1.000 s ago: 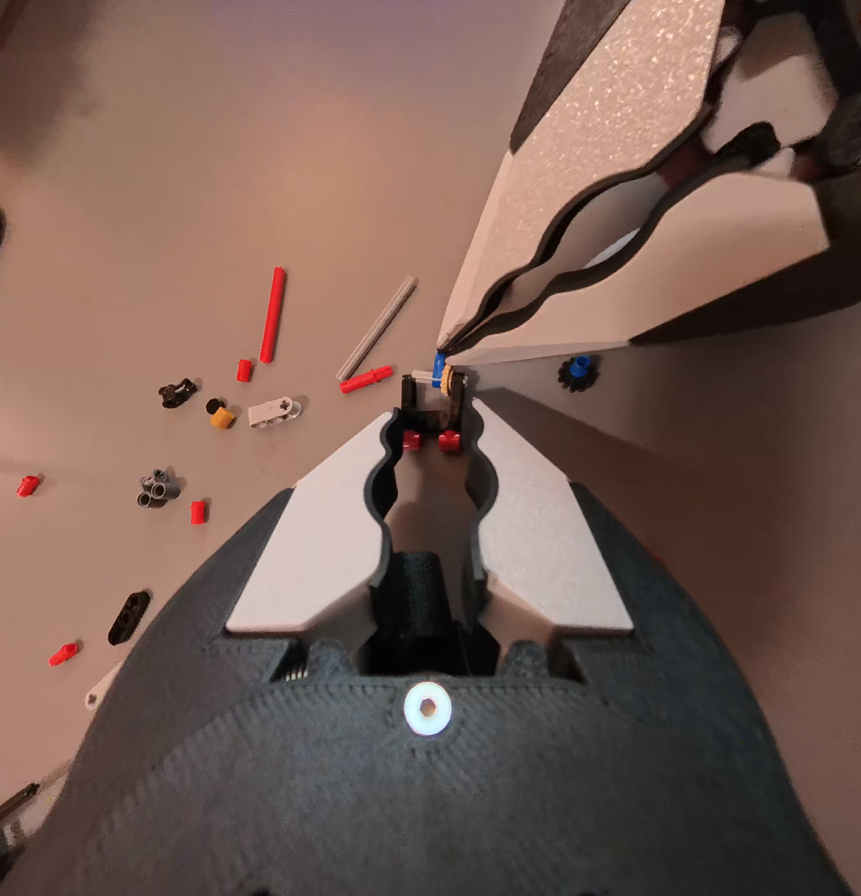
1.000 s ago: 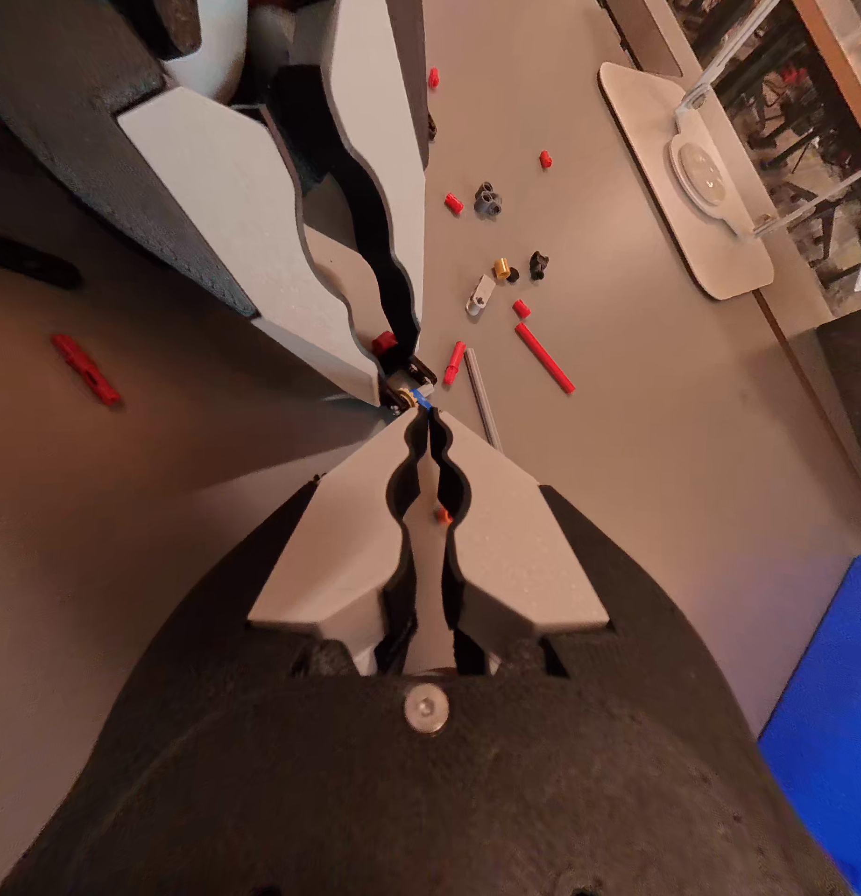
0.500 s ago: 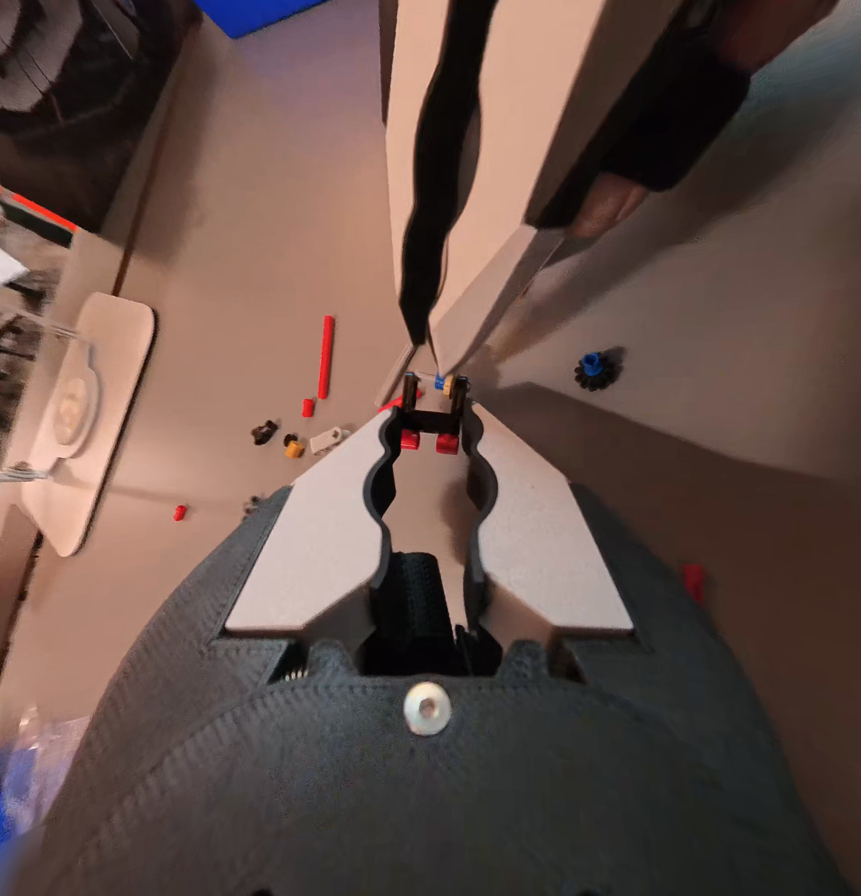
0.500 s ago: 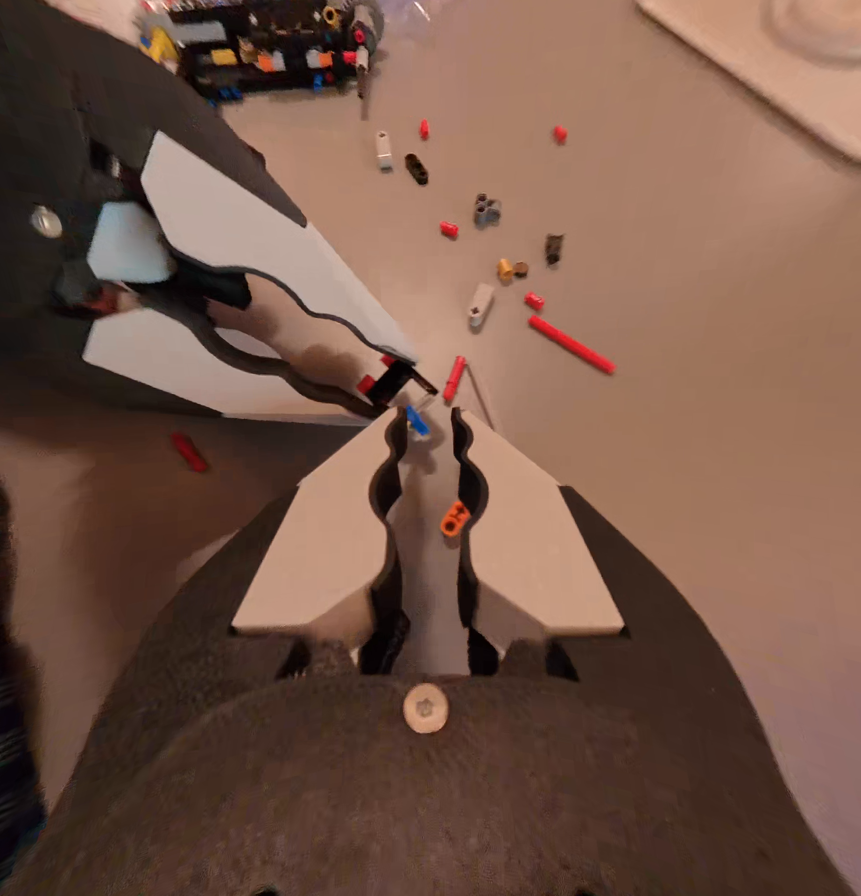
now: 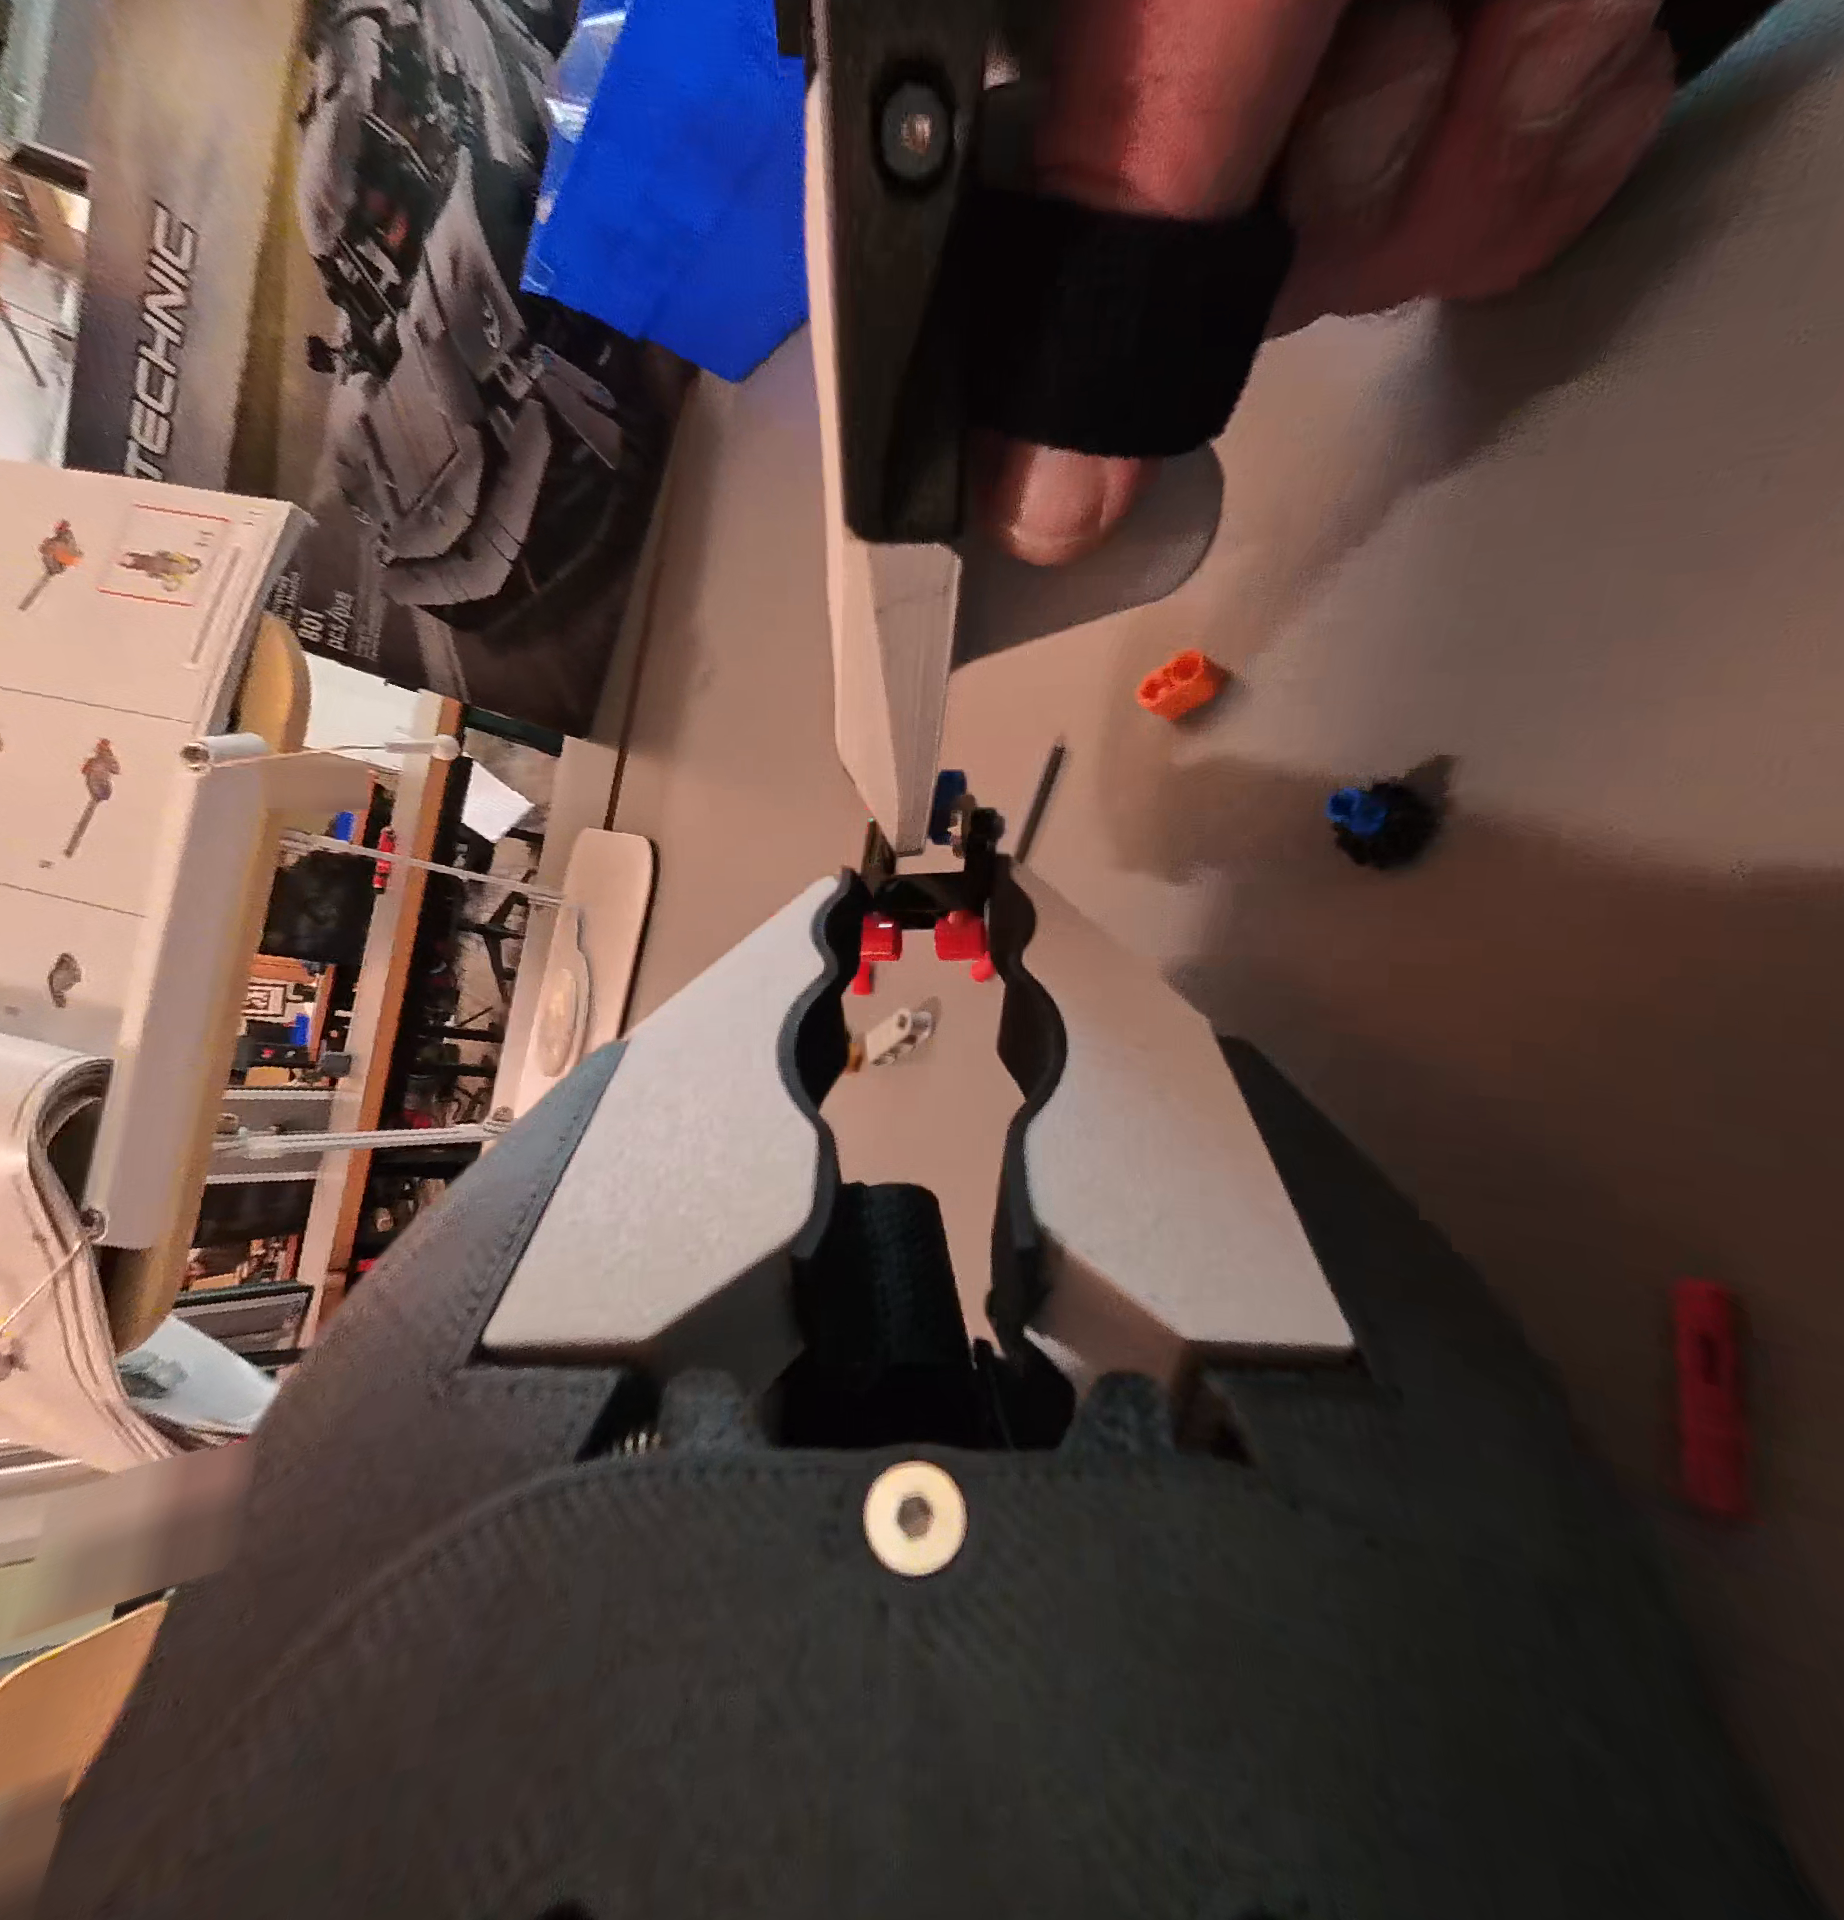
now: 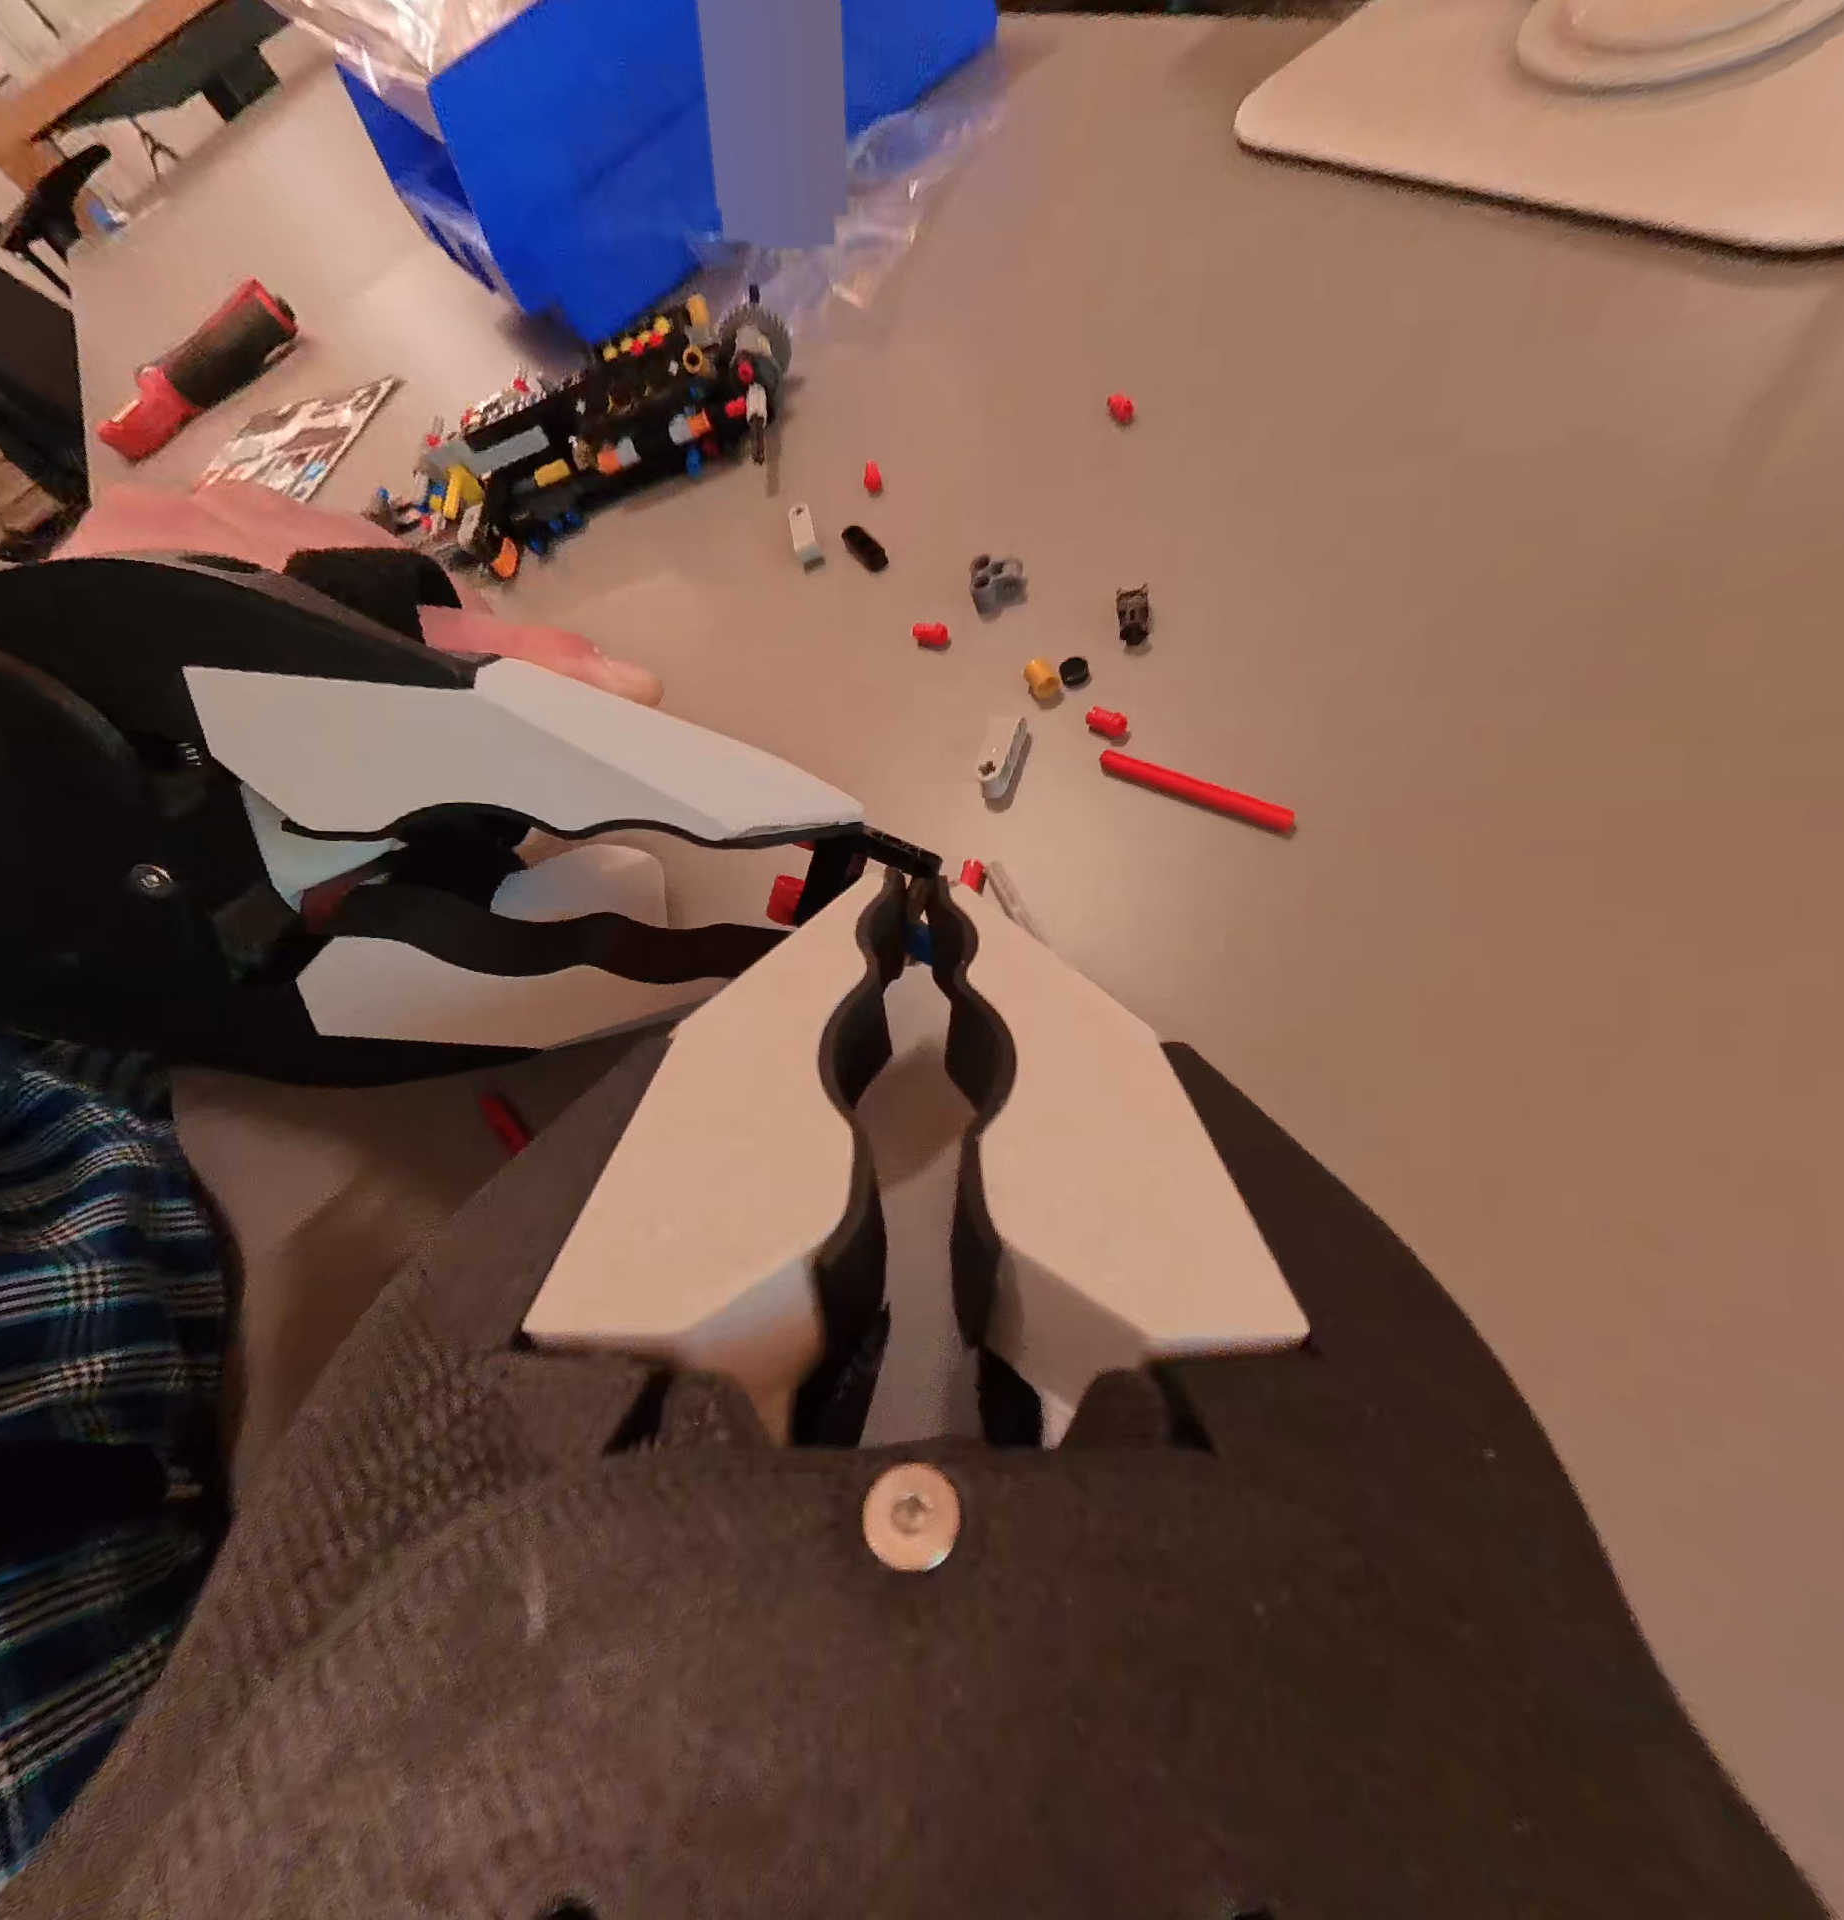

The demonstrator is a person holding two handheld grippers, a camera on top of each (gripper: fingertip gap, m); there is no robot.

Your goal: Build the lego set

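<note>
Closest in, the left gripper (image 5: 923, 899) pinches a small black U-shaped lego frame (image 5: 928, 883) between its fingertips, jaws closed only as far as the frame's width; two red pins (image 5: 920, 940) stick out of the frame toward the camera. Meeting it tip to tip, the right gripper (image 6: 910, 896) has its jaws nearly together on a small blue pin (image 5: 947, 805) at the frame's far arm, seen in the right wrist view as a speck of blue (image 6: 920, 940) between the pads. A bare finger (image 5: 1063, 509) of the person shows beside a black strap on the right gripper.

Just past the tips on the grey table (image 6: 1417, 520) lie a long red axle (image 6: 1196, 792), a white connector (image 6: 1003, 758), a yellow bush (image 6: 1043, 677) and several short red pins. An orange two-hole piece (image 5: 1180, 684), a black gear with a blue pin (image 5: 1377, 821) and a red piece (image 5: 1705, 1392) sit apart on the left gripper's right.

Farther back stands the partly built black lego chassis (image 6: 606, 436), then a blue box (image 6: 627, 135), with the set's carton (image 5: 398, 343) upright beyond
</note>
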